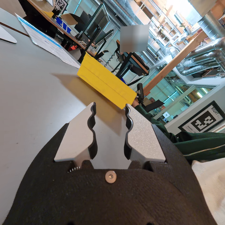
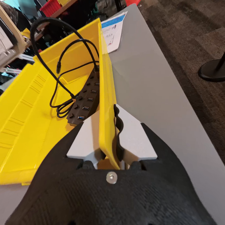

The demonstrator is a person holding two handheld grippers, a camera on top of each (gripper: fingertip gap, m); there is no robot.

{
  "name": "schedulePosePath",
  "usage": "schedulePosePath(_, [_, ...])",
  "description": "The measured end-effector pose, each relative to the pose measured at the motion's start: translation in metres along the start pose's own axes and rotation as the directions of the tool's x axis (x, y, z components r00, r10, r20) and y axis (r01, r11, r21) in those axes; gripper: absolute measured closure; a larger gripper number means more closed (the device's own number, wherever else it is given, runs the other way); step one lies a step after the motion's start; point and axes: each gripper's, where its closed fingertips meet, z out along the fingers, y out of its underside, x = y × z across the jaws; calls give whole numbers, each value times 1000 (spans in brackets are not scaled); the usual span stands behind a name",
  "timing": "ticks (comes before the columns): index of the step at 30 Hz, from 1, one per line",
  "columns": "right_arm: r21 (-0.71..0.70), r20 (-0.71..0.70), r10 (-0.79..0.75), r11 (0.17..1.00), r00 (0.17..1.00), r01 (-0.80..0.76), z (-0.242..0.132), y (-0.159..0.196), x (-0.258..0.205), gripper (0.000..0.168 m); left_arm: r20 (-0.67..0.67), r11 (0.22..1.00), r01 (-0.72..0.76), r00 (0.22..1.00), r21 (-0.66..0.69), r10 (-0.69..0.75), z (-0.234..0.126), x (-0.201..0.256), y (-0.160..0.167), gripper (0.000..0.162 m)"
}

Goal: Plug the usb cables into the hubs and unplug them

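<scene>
A yellow plastic bin (image 2: 30,115) stands on the grey table (image 2: 152,97). In it lies a black USB hub (image 2: 85,101) with a row of several ports facing up. A black cable (image 2: 54,87) loops above the hub, and its loose plug (image 2: 58,68) hangs over the bin. My right gripper (image 2: 104,113) is shut on the bin's near side wall (image 2: 105,79), one finger inside and one outside. My left gripper (image 1: 110,105) is open and empty, low over the table (image 1: 36,97). The bin (image 1: 105,84) stands just beyond its fingertips.
A printed sheet (image 1: 46,42) lies on the table beyond the bin and also shows in the right wrist view (image 2: 113,30). A person's green sleeve (image 1: 158,124) is to the right of the left gripper. A framed marker card (image 1: 204,120) stands at the right. Carpet and a black stand base (image 2: 211,71) lie past the table edge.
</scene>
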Motion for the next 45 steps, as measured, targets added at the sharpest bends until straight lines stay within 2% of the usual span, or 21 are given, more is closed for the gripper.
schedulePosePath(9, [105, 63, 65, 992, 996, -71, -15, -18, -6, 164, 38, 999, -34, 999, 10, 34, -1, -5, -5, 116])
schedulePosePath(13, [121, 77, 36, 992, 996, -45, -16, -21, -12, 164, 214, 984, -171, 964, 57, 156, -14, -21, -23, 112])
schedulePosePath(18, [100, 84, -4, 995, 996, -4, -10, -18, -23, 164, 391, 951, -309, 878, 23, 276, -32, -37, -38, 116])
schedulePosePath(21, [81, 89, -32, 996, 995, 25, -6, -15, -31, 164, 517, 915, -404, 782, -3, 347, -45, -48, -52, 114])
schedulePosePath(23, [70, 95, -52, 997, 994, 45, -4, -13, -37, 164, 592, 873, -487, 712, 29, 377, -61, -46, -70, 101])
schedulePosePath(27, [41, 115, -79, 996, 990, 75, 2, -8, -51, 164, 725, 779, -611, 599, 140, 340, -110, -33, -114, 78])
schedulePosePath(30, [24, 135, -96, 995, 986, 93, 9, -5, -63, 163, 842, 704, -704, 432, 90, 324, -158, -26, -140, 66])
schedulePosePath(32, [14, 152, -110, 994, 982, 109, 15, -3, -73, 163, 899, 662, -750, 293, 5, 325, -190, -15, -153, 68])
schedulePosePath(34, [4, 175, -125, 992, 977, 126, 22, -1, -85, 163, 927, 660, -746, 181, -88, 329, -220, -8, -160, 71])
schedulePosePath(35, [-1, 188, -131, 991, 973, 133, 26, 0, -91, 163, 929, 684, -718, 152, -131, 337, -232, -8, -160, 76])
schedulePosePath(36, [-6, 201, -136, 990, 970, 140, 29, 1, -97, 163, 930, 725, -669, 140, -164, 340, -245, -12, -156, 81])
schedulePosePath(39, [-20, 245, -150, 987, 958, 159, 41, 4, -117, 162, 947, 851, -479, 110, -215, 301, -283, -37, -134, 69])
schedulePosePath(41, [-26, 273, -160, 984, 949, 174, 48, 6, -131, 162, 950, 875, -421, 85, -241, 302, -298, -48, -117, 65])
schedulePosePath(45, [-32, 324, -182, 979, 928, 203, 62, 11, -163, 162, 936, 897, -310, 57, -314, 347, -305, -71, -79, 66])
